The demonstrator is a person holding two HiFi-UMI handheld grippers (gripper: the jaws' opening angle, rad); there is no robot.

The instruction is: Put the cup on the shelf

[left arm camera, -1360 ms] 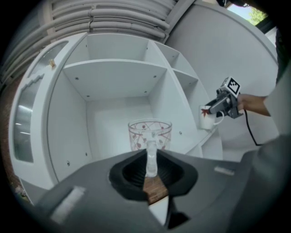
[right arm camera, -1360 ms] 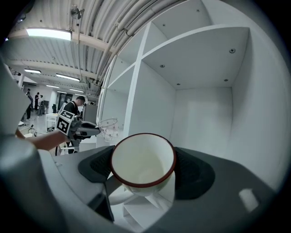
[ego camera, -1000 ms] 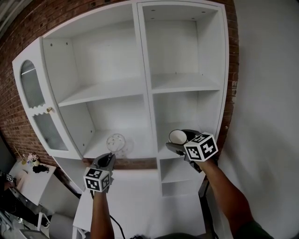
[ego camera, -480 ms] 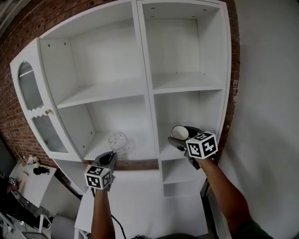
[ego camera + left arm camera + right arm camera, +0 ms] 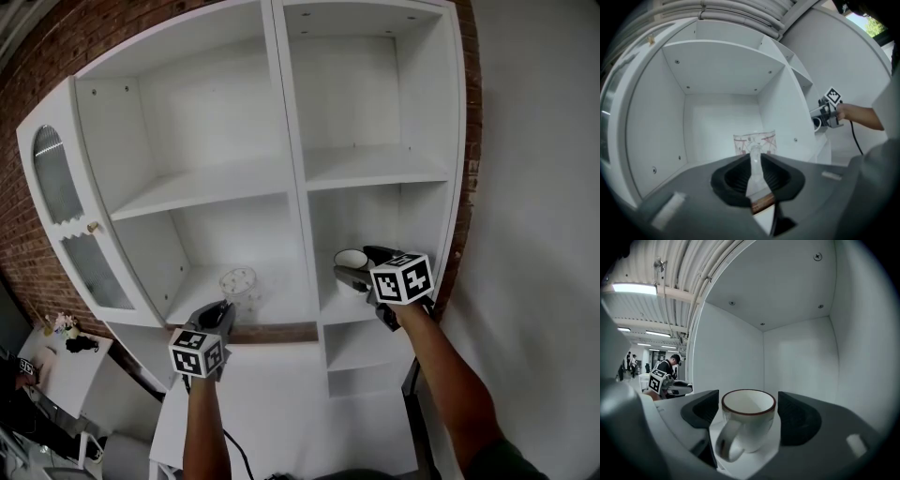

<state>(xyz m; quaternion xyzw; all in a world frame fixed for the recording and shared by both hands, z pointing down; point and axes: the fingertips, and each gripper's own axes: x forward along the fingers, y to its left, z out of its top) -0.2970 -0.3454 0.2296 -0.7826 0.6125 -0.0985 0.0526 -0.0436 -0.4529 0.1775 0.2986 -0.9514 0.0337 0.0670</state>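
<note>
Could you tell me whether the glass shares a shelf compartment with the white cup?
No, the glass stands left of the divider, and the white cup is to the right of it.

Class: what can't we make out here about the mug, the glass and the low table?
- Whether the mug rests on the shelf: right gripper view, the body of the right gripper covers its base; head view, a jaw does.
- The pattern on the glass: blurred in left gripper view, too small in head view.
- Things on the low table: head view, too small.
</note>
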